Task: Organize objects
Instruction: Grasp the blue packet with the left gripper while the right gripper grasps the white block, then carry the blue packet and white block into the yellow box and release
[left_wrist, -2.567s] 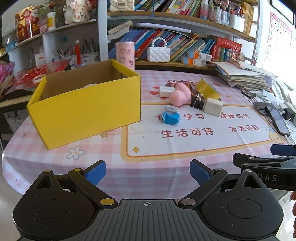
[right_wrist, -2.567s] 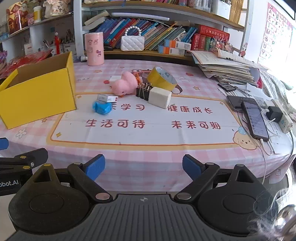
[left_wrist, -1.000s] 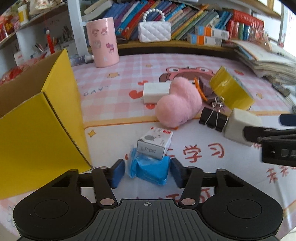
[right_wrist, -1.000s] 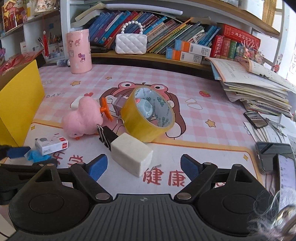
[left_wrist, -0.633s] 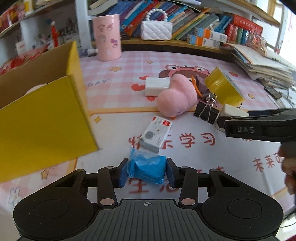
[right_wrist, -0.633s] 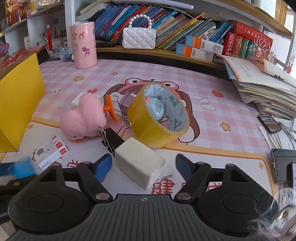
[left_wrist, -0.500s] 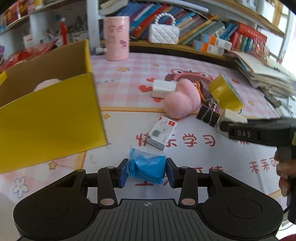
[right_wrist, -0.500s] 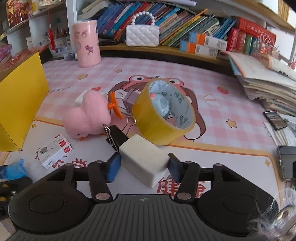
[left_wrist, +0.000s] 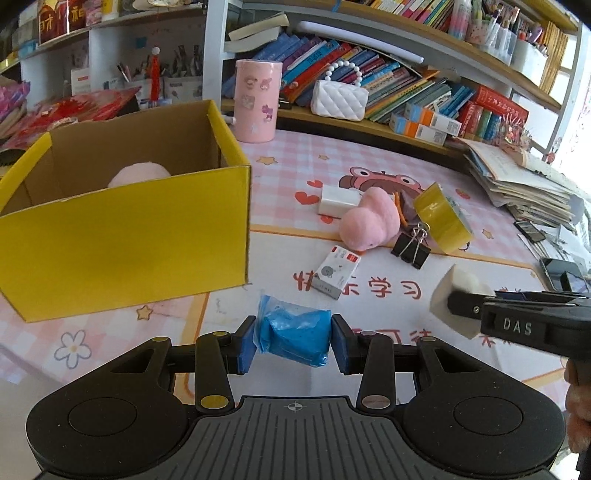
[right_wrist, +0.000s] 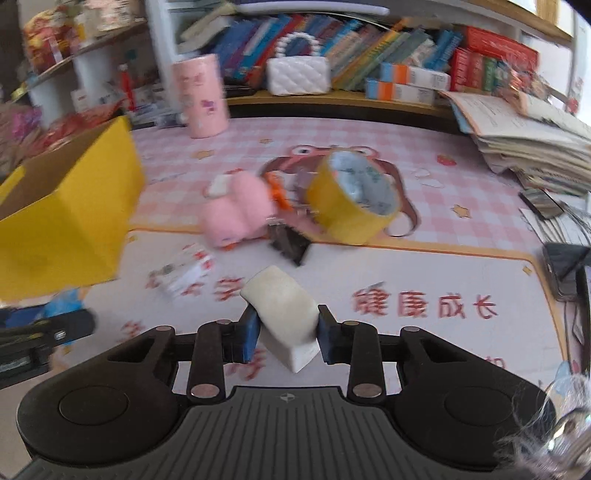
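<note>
My left gripper (left_wrist: 293, 341) is shut on a blue plastic packet (left_wrist: 293, 332) and holds it above the mat, right of the open yellow box (left_wrist: 125, 236). A pink plush lies inside the box (left_wrist: 138, 175). My right gripper (right_wrist: 284, 332) is shut on a white block (right_wrist: 284, 304) and holds it off the table; it also shows at the right of the left wrist view (left_wrist: 448, 295). On the mat lie a small red-and-white box (left_wrist: 336, 271), a pink plush toy (left_wrist: 371, 221), a black binder clip (left_wrist: 410, 249), a yellow tape roll (left_wrist: 441, 218) and a white eraser-like block (left_wrist: 338, 199).
A pink cup (left_wrist: 256, 99) and a white quilted purse (left_wrist: 340, 99) stand at the back by the bookshelf. Stacked papers (left_wrist: 524, 181) and phones (left_wrist: 561, 273) lie at the right edge. The table's front edge is close below my grippers.
Both grippers have lifted and pulled back with their loads. The right gripper has closed on the white block and raised it off the mat; the left carries the blue packet toward the box.
</note>
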